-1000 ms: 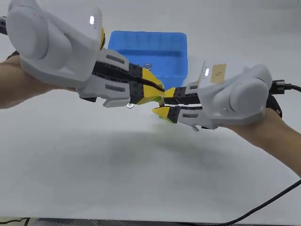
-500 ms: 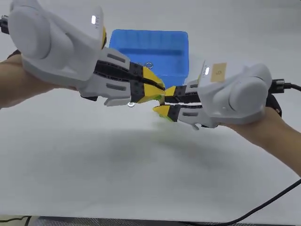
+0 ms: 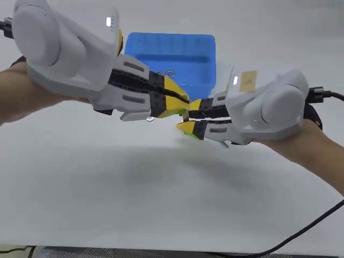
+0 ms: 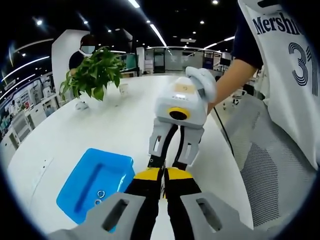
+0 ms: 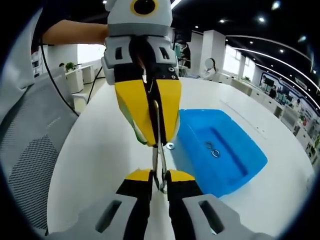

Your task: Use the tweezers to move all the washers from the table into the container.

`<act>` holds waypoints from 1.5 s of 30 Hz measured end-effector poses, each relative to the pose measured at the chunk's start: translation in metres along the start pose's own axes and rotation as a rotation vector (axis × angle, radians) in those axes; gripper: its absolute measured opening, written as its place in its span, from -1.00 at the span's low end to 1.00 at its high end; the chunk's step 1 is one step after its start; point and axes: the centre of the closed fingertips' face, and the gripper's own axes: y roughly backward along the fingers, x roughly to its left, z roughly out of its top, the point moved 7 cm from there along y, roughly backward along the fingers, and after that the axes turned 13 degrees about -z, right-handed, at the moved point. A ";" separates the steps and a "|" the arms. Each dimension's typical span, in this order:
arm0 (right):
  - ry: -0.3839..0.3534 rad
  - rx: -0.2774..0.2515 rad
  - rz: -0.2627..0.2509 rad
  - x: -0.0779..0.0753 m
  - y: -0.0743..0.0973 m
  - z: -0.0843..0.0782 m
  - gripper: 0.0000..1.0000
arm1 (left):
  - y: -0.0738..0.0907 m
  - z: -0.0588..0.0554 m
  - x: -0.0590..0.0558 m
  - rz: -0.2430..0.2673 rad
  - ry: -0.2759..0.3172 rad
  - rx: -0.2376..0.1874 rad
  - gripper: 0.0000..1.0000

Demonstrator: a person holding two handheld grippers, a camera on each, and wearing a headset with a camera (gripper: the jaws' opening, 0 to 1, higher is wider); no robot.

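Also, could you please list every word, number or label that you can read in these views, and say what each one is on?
"Mersh", cut off by the view's edge: dark letters on the person's white mesh jersey.
"3", then a second digit cut off: large dark figures on the same jersey, below the word.
One dark mark, too blurred to read: small tan paper label on the white body of the right gripper.

Open-plan office: strip ceiling lights (image 4: 155,32), potted plant (image 4: 92,75), mesh chair (image 4: 265,165).

Bright, even light; fisheye-warped edges.
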 end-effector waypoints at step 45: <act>0.048 -0.056 0.005 -0.008 0.024 0.052 -0.81 | 0.046 0.029 -0.002 0.027 -0.057 0.005 -0.88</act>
